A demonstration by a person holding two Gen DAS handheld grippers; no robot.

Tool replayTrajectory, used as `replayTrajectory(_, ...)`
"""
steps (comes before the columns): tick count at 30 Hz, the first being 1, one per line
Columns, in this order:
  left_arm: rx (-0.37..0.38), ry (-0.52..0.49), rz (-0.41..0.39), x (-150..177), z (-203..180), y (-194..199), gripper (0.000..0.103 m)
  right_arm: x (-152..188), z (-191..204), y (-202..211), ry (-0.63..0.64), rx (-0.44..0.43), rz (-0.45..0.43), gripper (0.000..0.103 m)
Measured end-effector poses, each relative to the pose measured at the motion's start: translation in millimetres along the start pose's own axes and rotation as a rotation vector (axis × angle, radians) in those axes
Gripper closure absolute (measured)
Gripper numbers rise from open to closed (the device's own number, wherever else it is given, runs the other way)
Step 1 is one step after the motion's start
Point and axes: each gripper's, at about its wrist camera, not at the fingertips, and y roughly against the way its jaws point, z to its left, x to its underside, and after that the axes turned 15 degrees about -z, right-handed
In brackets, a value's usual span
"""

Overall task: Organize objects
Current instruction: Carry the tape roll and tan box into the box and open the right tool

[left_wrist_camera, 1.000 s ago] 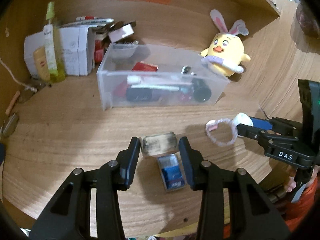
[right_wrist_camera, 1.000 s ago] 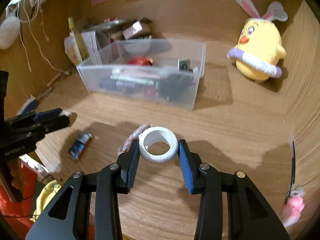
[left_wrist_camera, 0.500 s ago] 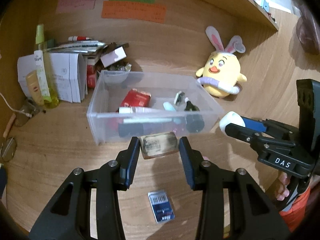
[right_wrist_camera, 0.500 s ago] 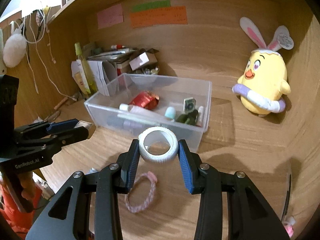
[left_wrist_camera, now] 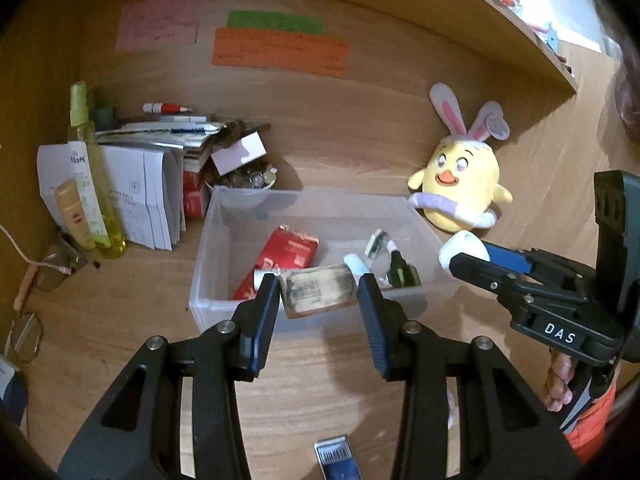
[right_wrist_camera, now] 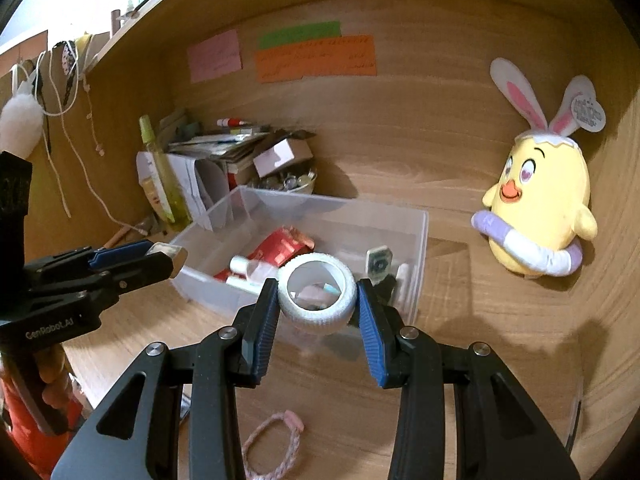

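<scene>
Left tongs point(left_wrist_camera: 318, 294): you have them clamped on a worn tape roll point(left_wrist_camera: 318, 294), pads pressing its two flat faces, held in the air over the near wall of the clear bin point(left_wrist_camera: 216, 240).
Right tongs point(right_wrist_camera: 318, 300): closed on a white ribbed ring point(right_wrist_camera: 318, 300), gripped across its outer rim, hole facing the camera, also over the bin's near edge.
Handling, roll: probably light and fairly stiff; your grip on the flat faces looks steady, so a low release should be enough.
Handling, ring: looks light, perhaps slightly springy; a round rim can roll out of the pads, so don't loosen until it is over the bin.
Bin: already holds a red packet point(left_wrist_camera: 286, 258), small tubes and a dark bottle.
Desk point(left_wrist_camera: 120, 312): a pink braided loop point(right_wrist_camera: 272, 446) and a blue barcoded packet point(left_wrist_camera: 336, 458) lie near you, not yet collected.
Around: yellow plush chick point(right_wrist_camera: 540, 208) right of the bin, papers and a spray bottle point(left_wrist_camera: 90, 176) left.
</scene>
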Motion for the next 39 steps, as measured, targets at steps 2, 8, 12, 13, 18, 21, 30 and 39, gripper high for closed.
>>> replayTrajectory(2, -0.005, -0.001, -0.006, -5, 2, -5, 0.062, -3, -2, -3, -0.001, 0.002, -0.006, 0.068)
replayTrajectory(8, -0.015, -0.002, -0.01, -13, 7, -19, 0.062, -9, -7, -17, -0.007, 0.009, -0.007, 0.068)
replayTrajectory(12, -0.024, 0.011, 0.004, -13, 11, -31, 0.062, -8, -8, -33, -0.011, 0.005, 0.017, 0.068)
replayTrajectory(13, -0.025, 0.017, 0.011, -12, 13, -35, 0.062, -7, -8, -36, -0.011, 0.004, 0.022, 0.068)
replayTrajectory(18, -0.033, 0.027, 0.042, -7, 18, -50, 0.062, 0, -10, -52, -0.016, 0.002, 0.057, 0.068)
replayTrajectory(21, -0.035, 0.032, 0.061, -3, 21, -59, 0.062, 3, -11, -59, -0.021, 0.004, 0.072, 0.068)
replayTrajectory(30, -0.027, 0.04, 0.113, 9, 23, -80, 0.062, 15, -15, -77, -0.01, 0.022, 0.117, 0.068)
replayTrajectory(39, -0.007, 0.032, 0.127, 14, 19, -92, 0.062, 19, -17, -85, -0.008, 0.03, 0.132, 0.068)
